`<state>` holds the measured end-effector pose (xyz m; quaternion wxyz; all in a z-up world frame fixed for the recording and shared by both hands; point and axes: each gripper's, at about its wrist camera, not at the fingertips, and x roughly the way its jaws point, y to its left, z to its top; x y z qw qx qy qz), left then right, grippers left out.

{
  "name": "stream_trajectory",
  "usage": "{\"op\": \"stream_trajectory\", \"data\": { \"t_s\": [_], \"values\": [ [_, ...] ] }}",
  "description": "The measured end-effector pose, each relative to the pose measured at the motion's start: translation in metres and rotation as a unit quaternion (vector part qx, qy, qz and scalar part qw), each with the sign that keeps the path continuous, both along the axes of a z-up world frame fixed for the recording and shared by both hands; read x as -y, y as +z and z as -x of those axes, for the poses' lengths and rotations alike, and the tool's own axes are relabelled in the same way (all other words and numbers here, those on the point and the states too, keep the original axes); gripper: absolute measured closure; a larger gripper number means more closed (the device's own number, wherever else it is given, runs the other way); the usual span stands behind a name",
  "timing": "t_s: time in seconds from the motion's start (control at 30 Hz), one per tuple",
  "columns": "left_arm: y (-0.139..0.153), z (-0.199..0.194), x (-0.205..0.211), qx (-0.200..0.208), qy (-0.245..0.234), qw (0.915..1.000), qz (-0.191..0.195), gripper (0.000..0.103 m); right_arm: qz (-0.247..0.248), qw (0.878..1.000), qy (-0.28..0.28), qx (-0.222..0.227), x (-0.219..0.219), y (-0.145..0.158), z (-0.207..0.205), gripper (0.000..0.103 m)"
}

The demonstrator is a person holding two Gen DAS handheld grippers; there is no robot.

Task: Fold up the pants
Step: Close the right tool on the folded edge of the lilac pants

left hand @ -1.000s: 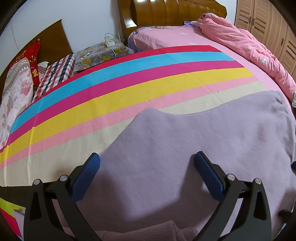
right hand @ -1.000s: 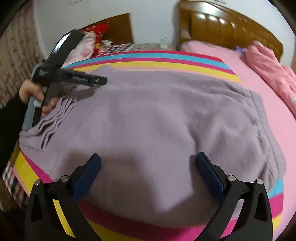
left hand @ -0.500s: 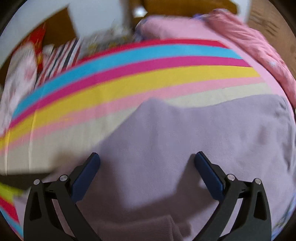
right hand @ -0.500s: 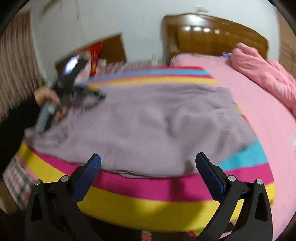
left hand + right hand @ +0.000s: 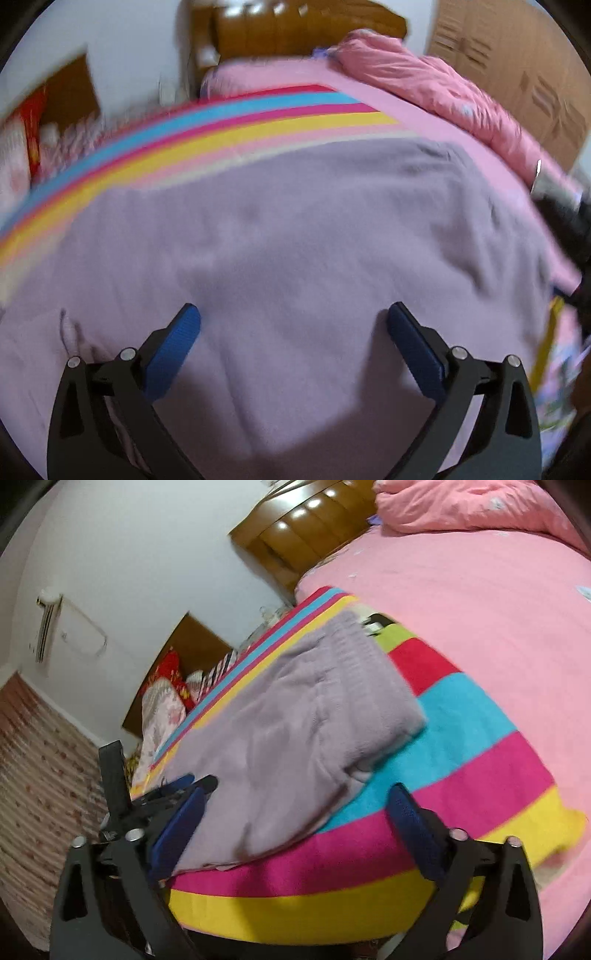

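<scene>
With both sets of fingers spread wide and empty, our left gripper (image 5: 291, 325) hovers over the lilac fleece pants (image 5: 295, 240) lying folded on the striped blanket (image 5: 461, 746); soft and limp, they look best pinched at a folded edge.

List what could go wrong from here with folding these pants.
1. The pants lie close to the near edge of the striped blanket; a pull toward that edge may drag them off the bed.
2. Both the left gripper and the right gripper are open and hold nothing; a shallow pinch might lift only the top layer.
</scene>
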<state>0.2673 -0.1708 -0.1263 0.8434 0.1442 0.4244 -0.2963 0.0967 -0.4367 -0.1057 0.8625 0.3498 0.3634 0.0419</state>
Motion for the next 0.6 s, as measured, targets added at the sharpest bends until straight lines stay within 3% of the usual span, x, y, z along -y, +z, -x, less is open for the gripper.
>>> {"op": "stream_trajectory", "data": {
  "t_s": [0.03,0.2,0.27,0.4,0.5,0.6],
  "values": [
    [0.0,-0.001,0.0,-0.002,0.005,1.0,0.003,0.001,0.014,1.0,0.009,-0.018,-0.006,-0.004,-0.006,0.021],
    [-0.002,-0.001,-0.006,-0.005,0.006,0.9999,0.015,0.001,0.066,0.997,-0.009,-0.05,-0.027,0.001,-0.015,0.026],
    [-0.002,0.0,-0.007,-0.005,0.006,0.9999,0.015,0.001,0.059,0.995,-0.037,-0.065,-0.025,0.002,-0.017,0.031],
    [0.001,0.0,-0.011,-0.006,0.005,0.9998,0.02,0.001,0.032,0.993,-0.083,-0.075,-0.015,-0.003,-0.024,0.031],
    [0.004,-0.002,-0.011,-0.009,0.005,0.9996,0.026,0.002,0.013,0.988,-0.126,-0.086,-0.005,-0.006,-0.025,0.048],
    [0.005,-0.002,-0.012,-0.009,0.004,0.9995,0.029,0.002,0.01,0.988,-0.117,-0.102,-0.001,-0.008,-0.035,0.046]
  ]
}}
